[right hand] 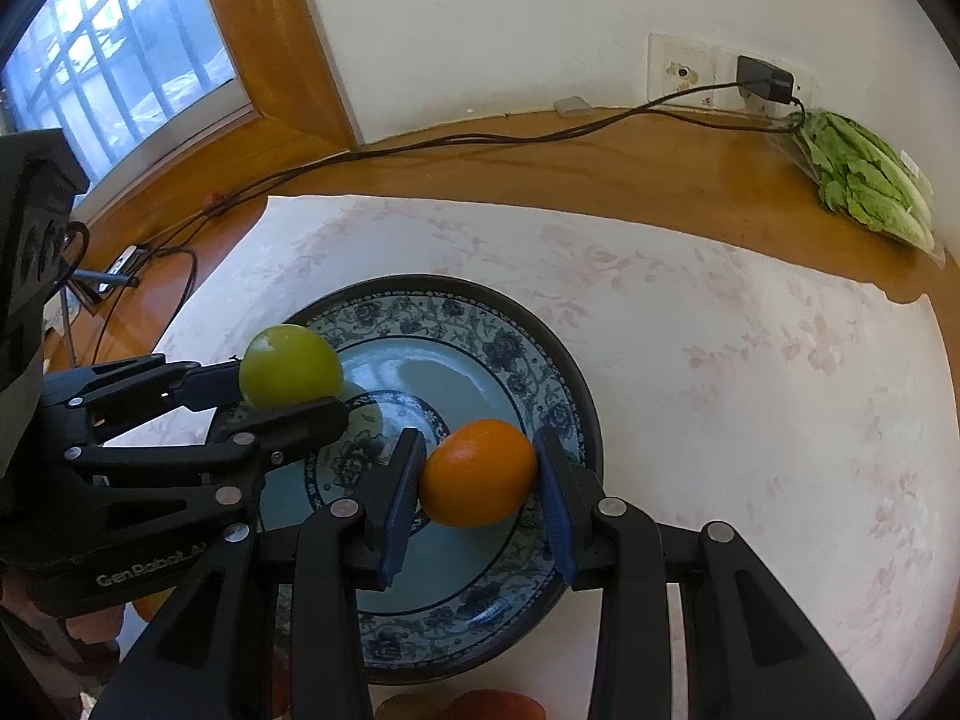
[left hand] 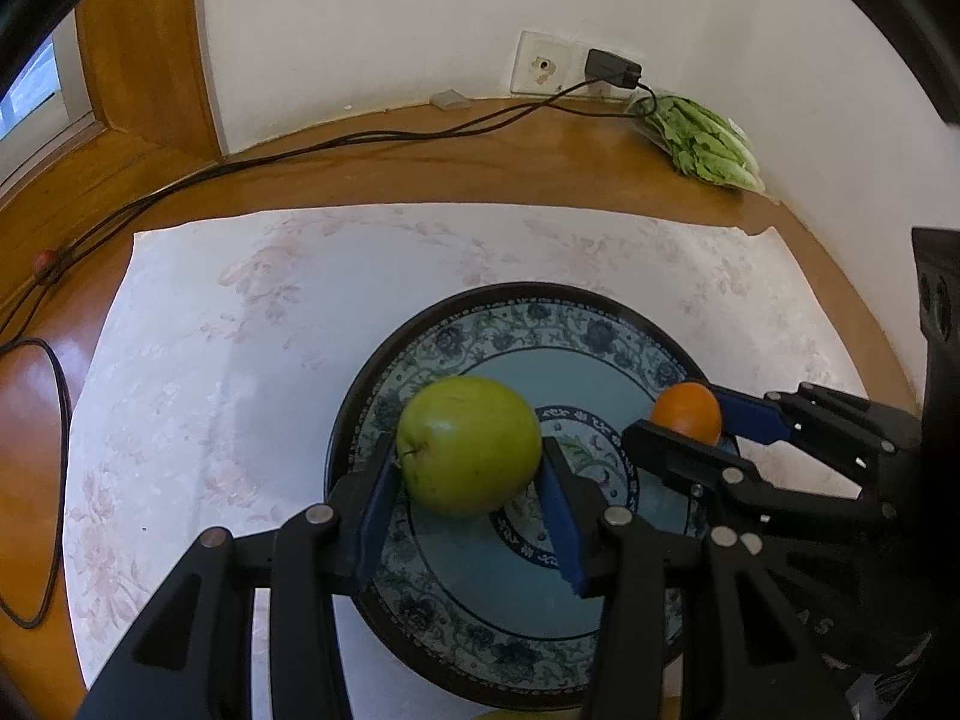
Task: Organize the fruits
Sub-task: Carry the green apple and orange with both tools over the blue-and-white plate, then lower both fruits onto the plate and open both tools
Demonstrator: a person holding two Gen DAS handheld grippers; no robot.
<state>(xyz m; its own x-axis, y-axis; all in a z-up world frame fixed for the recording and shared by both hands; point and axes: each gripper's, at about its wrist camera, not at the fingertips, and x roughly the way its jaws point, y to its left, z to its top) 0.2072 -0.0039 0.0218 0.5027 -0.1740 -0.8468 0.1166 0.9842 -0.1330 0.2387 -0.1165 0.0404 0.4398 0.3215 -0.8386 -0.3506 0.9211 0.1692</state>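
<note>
A green apple point(left hand: 469, 445) hangs over the blue-patterned plate point(left hand: 480, 324), with my left gripper point(left hand: 471, 480) shut on it between blue pads. An orange point(right hand: 478, 472) is held over the right half of the same plate point(right hand: 432, 306), my right gripper point(right hand: 480, 480) shut on it. Each view also shows the other gripper: the right gripper point(left hand: 690, 420) with the orange point(left hand: 687, 411) at the plate's right rim, the left gripper point(right hand: 288, 387) with the apple point(right hand: 290, 366) at its left rim. The plate's centre is bare.
The plate sits on a pale floral cloth point(left hand: 240, 330) on a wooden table point(left hand: 540, 156). Bagged lettuce point(right hand: 864, 177) lies at the back right by the wall. Black cables point(left hand: 300, 147) run along the back edge. Orange and red fruit point(right hand: 492, 705) peek in at the bottom edge.
</note>
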